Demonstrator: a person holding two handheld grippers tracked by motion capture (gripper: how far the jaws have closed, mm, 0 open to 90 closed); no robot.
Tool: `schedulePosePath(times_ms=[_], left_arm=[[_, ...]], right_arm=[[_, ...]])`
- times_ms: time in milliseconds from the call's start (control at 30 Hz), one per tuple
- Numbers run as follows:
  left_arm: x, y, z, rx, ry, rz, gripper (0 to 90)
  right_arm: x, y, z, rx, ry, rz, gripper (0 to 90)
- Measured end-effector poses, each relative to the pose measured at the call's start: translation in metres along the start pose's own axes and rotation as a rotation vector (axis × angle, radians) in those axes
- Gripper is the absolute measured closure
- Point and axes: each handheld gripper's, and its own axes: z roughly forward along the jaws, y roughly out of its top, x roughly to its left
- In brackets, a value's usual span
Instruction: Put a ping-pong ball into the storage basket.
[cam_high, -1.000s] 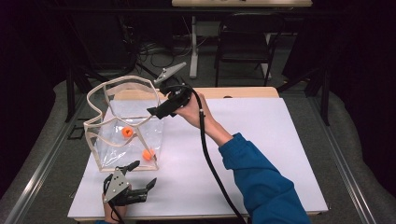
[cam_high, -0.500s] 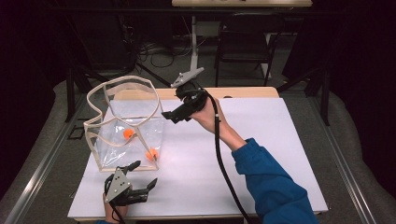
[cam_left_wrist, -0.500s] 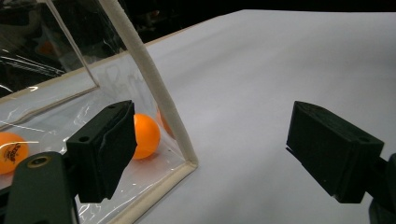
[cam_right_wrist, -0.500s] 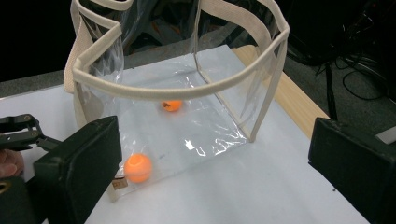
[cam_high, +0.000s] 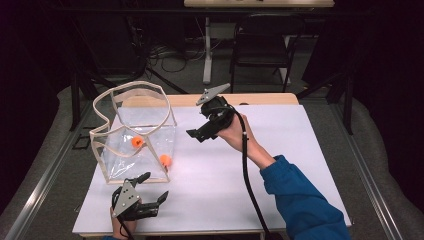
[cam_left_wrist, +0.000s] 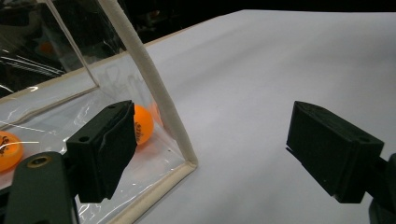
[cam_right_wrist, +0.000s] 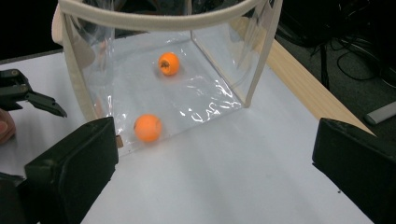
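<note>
the right gripper is backing away from the clear bag toward mid-table, its jaws having just been opening and now spread wide with nothing between them. both orange balls are lying inside the bag, so the dropping-in looks done. the left gripper is waiting released by the bag's near corner, and dark print on the balls is probably a brand, too blurred to read.

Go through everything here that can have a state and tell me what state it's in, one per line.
Clear bag: upright, mouth open, two balls inside.
Orange balls: resting apart on the bag's floor.
Left gripper: open, nothing between jaws, at the bag's near corner.
Right gripper: open, holding nothing, jaws just opening.
</note>
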Motion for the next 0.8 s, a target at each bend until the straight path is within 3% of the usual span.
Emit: schedulePosePath(times_ms=[800], left_arm=[[0.000,0.000,0.001,0.002,0.000,0.005,15.8]], right_arm=[[0.005,-0.052,-0.020,0.041,-0.027,0.005,0.0]])
